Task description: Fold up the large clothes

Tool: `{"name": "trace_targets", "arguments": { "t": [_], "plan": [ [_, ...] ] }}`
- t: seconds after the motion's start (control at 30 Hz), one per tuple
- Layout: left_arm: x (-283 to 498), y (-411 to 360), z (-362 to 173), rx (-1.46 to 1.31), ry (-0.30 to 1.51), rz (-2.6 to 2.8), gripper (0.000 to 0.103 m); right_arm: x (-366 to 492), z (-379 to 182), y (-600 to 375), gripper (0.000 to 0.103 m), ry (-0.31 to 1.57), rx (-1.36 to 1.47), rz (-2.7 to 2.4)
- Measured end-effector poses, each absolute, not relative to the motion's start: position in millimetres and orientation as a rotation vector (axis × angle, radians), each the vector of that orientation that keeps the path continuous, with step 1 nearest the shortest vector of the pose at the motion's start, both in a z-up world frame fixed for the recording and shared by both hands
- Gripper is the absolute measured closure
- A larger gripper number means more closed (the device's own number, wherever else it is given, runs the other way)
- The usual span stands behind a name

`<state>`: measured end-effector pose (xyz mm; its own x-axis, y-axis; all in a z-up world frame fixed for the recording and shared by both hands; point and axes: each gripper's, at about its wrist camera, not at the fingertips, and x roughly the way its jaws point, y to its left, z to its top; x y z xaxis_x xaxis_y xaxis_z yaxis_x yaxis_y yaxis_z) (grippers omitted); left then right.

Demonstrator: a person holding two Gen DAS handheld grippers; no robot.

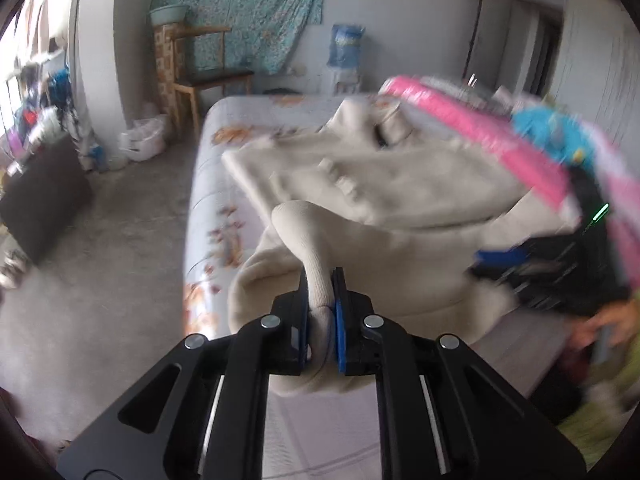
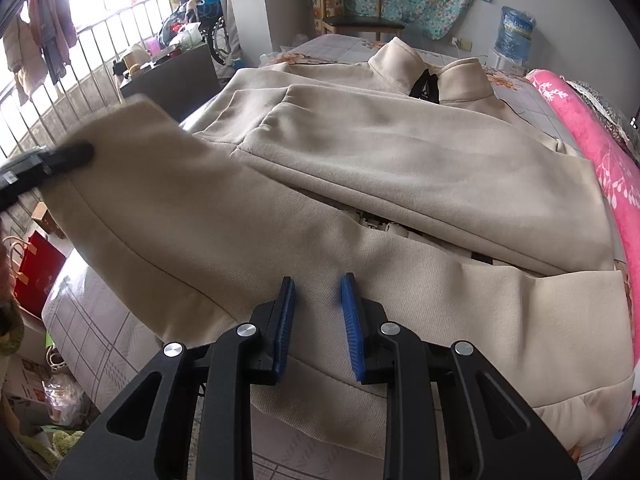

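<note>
- My left gripper (image 1: 320, 300) is pinching a fold of the beige jacket (image 1: 360, 208) between its blue pads; the ribbed cloth bulges up out of the jaws toward 12 o'clock.
- My right gripper (image 2: 318, 320) stands spread a little, its blue pads apart with nothing pressed between them, hovering over the jacket's ribbed hem.
- In the right wrist view the jacket (image 2: 360, 160) lies spread across the bed (image 2: 92, 344), collar at 12 o'clock, hem at 6 o'clock, and the left gripper's dark tip (image 2: 60, 158) grips a lifted flap at 9 o'clock.
- A pink blanket (image 2: 592, 152) lies along the bed's edge at 3 o'clock, just beside the jacket.
- Past the bed at 12 o'clock stand a wooden chair (image 2: 356, 12) and a blue water bottle (image 2: 516, 30).
- A railing (image 2: 100, 52) with hung clothes runs at 10 o'clock.
- The left wrist view is blurred.
</note>
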<state>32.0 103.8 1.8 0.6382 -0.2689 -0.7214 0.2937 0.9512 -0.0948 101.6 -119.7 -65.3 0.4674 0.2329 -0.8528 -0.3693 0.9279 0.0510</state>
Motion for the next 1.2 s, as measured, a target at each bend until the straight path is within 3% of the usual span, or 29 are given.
{"name": "trace_targets", "arguments": {
  "t": [0.2, 0.3, 0.47, 0.63, 0.87, 1.07, 1.2],
  "plan": [
    [50, 133, -32, -0.116, 0.935, -0.264, 0.087, 100, -64, -120, 0.080, 1.020, -0.149, 0.379],
    [50, 152, -24, -0.167, 0.905, -0.197, 0.085, 100, -65, -121, 0.080, 1.019, -0.136, 0.384],
    [44, 174, 3, -0.195, 0.802, -0.050, 0.090, 102, -66, -127, 0.080, 1.022, -0.092, 0.405],
    [39, 112, 18, -0.233, 0.781, -0.330, 0.090, 106, -67, -136, 0.080, 1.038, -0.006, 0.431],
    [54, -3, -37, -0.134, 0.939, -0.533, 0.091, 113, -65, -158, 0.079, 1.077, 0.159, 0.477],
    [54, -7, -47, -0.102, 0.963, -0.480, 0.097, 98, -20, -229, 0.069, 0.979, 0.192, 0.366],
    [50, -5, -45, -0.111, 0.974, -0.471, 0.098, 94, -6, -302, 0.069, 0.950, 0.168, 0.140]
  ]
}}
